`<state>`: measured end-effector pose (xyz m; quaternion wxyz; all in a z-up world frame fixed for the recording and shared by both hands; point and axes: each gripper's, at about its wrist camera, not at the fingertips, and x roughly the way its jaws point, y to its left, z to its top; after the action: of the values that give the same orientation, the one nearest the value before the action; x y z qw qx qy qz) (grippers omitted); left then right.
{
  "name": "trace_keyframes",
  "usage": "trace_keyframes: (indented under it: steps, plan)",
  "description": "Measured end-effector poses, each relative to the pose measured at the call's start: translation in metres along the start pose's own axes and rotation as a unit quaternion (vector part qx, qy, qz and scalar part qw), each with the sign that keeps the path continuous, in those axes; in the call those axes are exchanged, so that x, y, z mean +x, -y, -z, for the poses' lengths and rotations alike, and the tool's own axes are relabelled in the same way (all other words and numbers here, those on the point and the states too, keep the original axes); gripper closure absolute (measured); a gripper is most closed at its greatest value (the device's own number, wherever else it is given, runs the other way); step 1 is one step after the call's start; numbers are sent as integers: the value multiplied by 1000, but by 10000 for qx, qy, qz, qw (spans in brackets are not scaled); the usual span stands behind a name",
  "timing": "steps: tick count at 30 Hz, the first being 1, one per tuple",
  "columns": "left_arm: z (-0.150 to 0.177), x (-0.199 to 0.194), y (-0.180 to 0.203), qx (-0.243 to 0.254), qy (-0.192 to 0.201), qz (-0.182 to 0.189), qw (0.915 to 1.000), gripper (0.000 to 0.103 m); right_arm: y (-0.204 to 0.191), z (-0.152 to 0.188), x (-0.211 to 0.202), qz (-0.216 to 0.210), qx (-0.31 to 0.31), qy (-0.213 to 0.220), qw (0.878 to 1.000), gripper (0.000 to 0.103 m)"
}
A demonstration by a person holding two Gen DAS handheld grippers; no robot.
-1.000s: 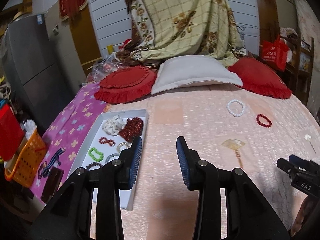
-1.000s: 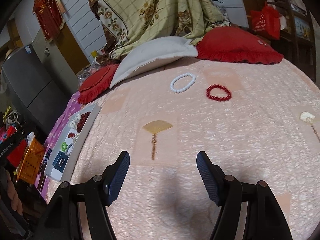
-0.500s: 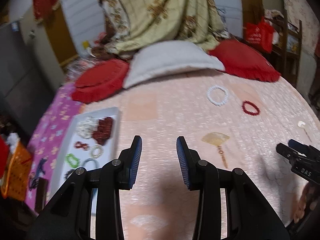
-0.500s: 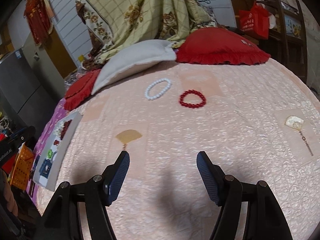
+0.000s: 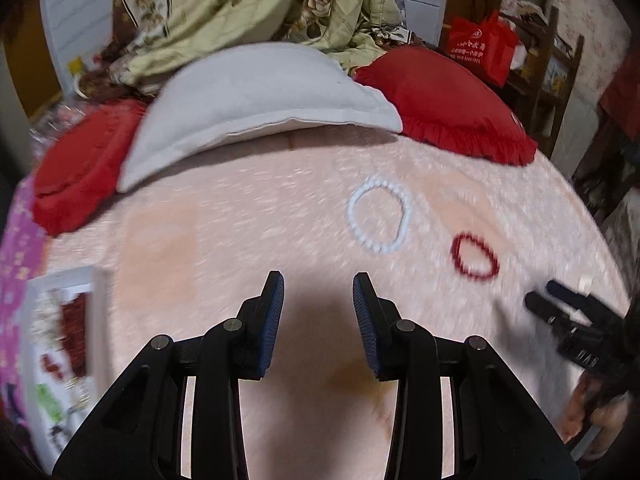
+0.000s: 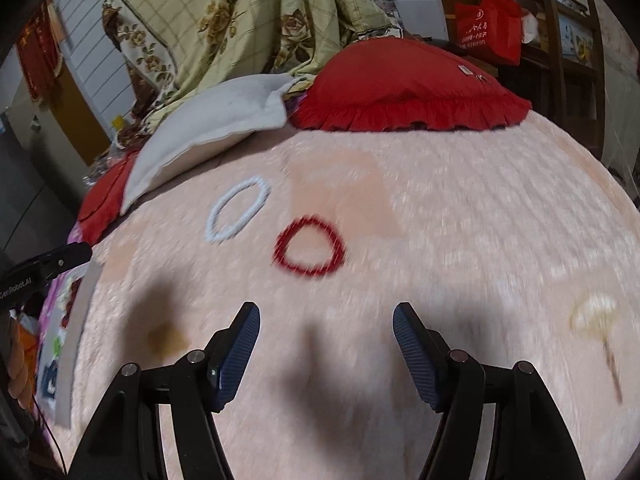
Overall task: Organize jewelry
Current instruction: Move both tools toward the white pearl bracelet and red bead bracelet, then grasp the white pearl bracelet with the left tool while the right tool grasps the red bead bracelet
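Note:
A white bead bracelet [image 5: 380, 218] [image 6: 238, 214] and a red bead bracelet [image 5: 475, 255] [image 6: 309, 246] lie on the pink bedspread [image 5: 240, 240]. My left gripper [image 5: 318, 292] hangs open and empty short of the white bracelet. My right gripper [image 6: 326, 318] is open wider, empty, just short of the red bracelet. A fan-shaped gold pendant [image 6: 166, 336] lies left of the right gripper, and a pale one [image 6: 594, 314] lies to its right. The white tray [image 5: 100, 320] with several pieces of jewelry sits at the bed's left edge. The right gripper's fingers [image 5: 560, 308] show at the left view's right edge.
A white pillow [image 5: 256, 96] and two red ruffled cushions [image 5: 444, 104] [image 5: 76, 168] line the head of the bed, with a floral quilt [image 5: 248, 12] piled behind. A red bag [image 5: 480, 48] sits on a wooden shelf at the right. A hand [image 5: 588, 412] holds the right gripper.
Both grippers have moved forward and down toward the two bracelets, which now look larger and nearer. The tray has slid to the left edge of the left view. Neither jaw opening changed.

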<state>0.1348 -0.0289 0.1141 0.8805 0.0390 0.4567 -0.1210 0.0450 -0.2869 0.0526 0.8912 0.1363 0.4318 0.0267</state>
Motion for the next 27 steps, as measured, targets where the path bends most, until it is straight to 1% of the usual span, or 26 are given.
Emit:
trace_keyframes:
  steps: [3, 7, 10, 12, 15, 17, 20, 25, 26, 27]
  plan:
    - [-17, 38, 3, -192, -152, 181, 9995, 68, 6, -19, 28, -30, 98, -92, 9999, 42]
    - [-31, 79, 7, -228, -330, 338, 9986, 69, 5, -33, 57, 21, 46, -216, 9998, 43]
    - [-42, 104, 10, -266, -396, 401, 9981, 69, -3, -37, 73, 187, -97, -277, 9994, 43]
    - [-47, 119, 12, -230, -445, 402, 9979, 69, -9, -38, 78, 331, -229, -243, 9989, 42]
    - [-52, 130, 15, -137, -463, 421, 9979, 69, -16, -38, 82, 543, -435, -228, 9973, 42]
    - [-54, 136, 21, 22, -463, 389, 9982, 69, -18, -37, 84, 641, -534, -207, 9963, 42]
    - [-54, 144, 27, 223, -498, 298, 9981, 69, -22, -36, 88, 812, -718, -143, 9940, 46]
    - [-54, 149, 31, 248, -377, 172, 9988, 69, -21, -37, 90, 833, -787, -87, 9934, 51]
    - [-53, 149, 33, 243, -350, 123, 9990, 70, -21, -37, 90, 849, -801, -78, 9931, 53]
    - [-52, 149, 36, 248, -319, 82, 9992, 75, -21, -37, 90, 861, -815, -69, 9929, 57]
